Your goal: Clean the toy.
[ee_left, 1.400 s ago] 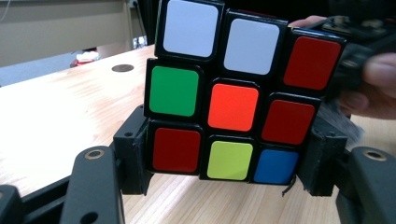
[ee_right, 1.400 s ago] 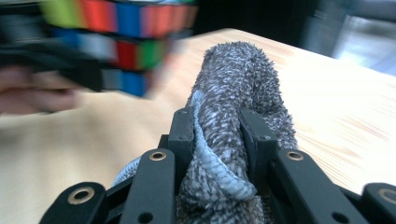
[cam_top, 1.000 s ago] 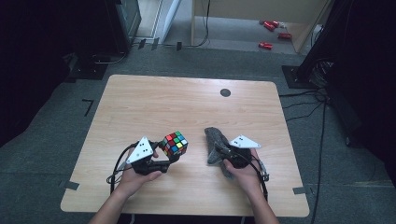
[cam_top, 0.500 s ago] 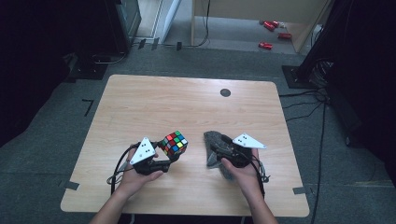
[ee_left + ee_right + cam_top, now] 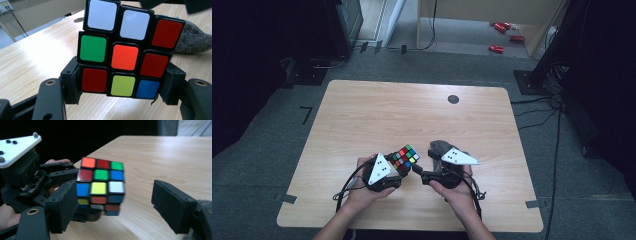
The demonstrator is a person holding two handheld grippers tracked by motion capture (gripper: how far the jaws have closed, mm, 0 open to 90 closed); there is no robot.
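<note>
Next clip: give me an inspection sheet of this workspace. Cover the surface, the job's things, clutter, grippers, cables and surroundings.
Surface: light wooden table, with a dark round spot near the far edge.
Job's things: scrambled multicoloured puzzle cube, held off the table.
Clutter: grey fuzzy cloth lump on the table beside the right gripper.
Grippers: left gripper shut on the cube's lower layer; right gripper open, its jaws have just been opening, the cube just beyond them, pads not pressing.
Cables: black cable trailing from the left gripper; more on the floor at right.
Surroundings: grey carpet, red items on the floor beyond the table.
</note>
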